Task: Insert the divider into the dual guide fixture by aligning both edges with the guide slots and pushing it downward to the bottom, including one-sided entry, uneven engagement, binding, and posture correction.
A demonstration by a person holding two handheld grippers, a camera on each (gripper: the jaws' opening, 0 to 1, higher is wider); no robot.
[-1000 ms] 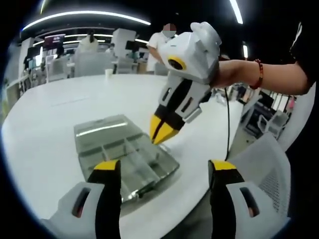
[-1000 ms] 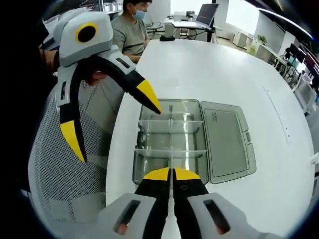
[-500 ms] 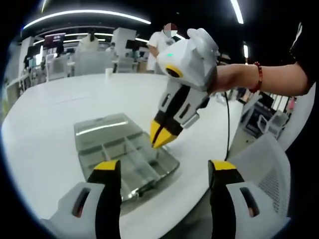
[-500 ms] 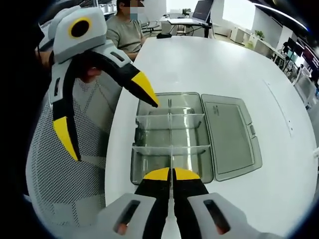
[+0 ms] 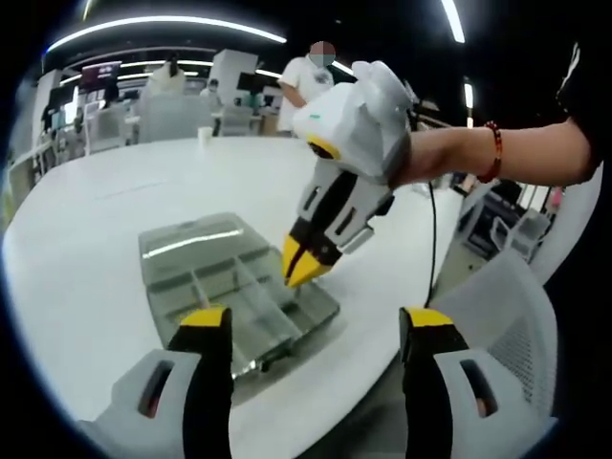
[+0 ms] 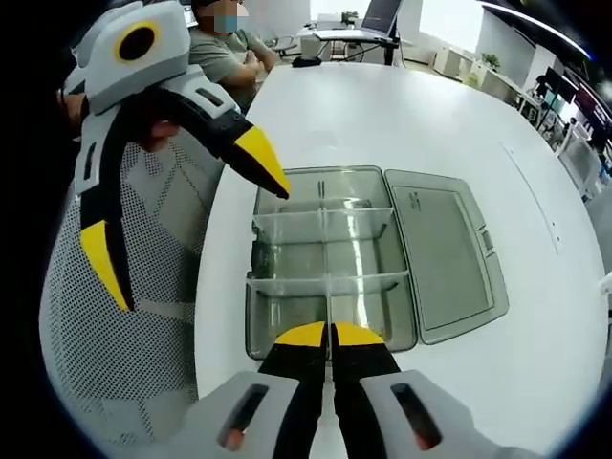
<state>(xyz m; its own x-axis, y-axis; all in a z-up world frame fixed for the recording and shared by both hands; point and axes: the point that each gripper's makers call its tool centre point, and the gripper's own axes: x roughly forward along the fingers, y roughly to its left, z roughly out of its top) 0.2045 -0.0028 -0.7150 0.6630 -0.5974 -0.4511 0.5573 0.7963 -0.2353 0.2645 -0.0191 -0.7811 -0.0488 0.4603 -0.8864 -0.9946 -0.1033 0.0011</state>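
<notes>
Since a second ago the right tongs (image 5: 298, 270) have tipped further over and dropped nearer the box (image 5: 229, 287), and in the right gripper view the box sits a little closer and lower than it did.

Left of the box, a mesh chair (image 6: 124, 287) stands at the counter (image 6: 402, 124) edge, and above it the left tongs (image 6: 182, 229) hang spread wide, one yellow tip just over the box's near-left corner, the other out over the chair. They grip nothing; they look parked there, ready to steady the box or nudge a stuck edge.

The box itself lies open on the counter, clear cross walls already dividing its tray, with the flat lid (image 6: 445, 263) hinged out to its right.

The divider (image 6: 328, 316), a thin clear strip, runs along the middle of the tray from the near wall toward the far one. The right tongs are pressed together at its near end, apparently pinching its top edge, though the strip is too thin and clear to be sure. Holding it from above suits a straight downward push.

The right forearm (image 5: 507, 153), with a red bead bracelet (image 5: 496, 145), reaches in level from the right of the box, wrist bent so the tongs point steeply down.
</notes>
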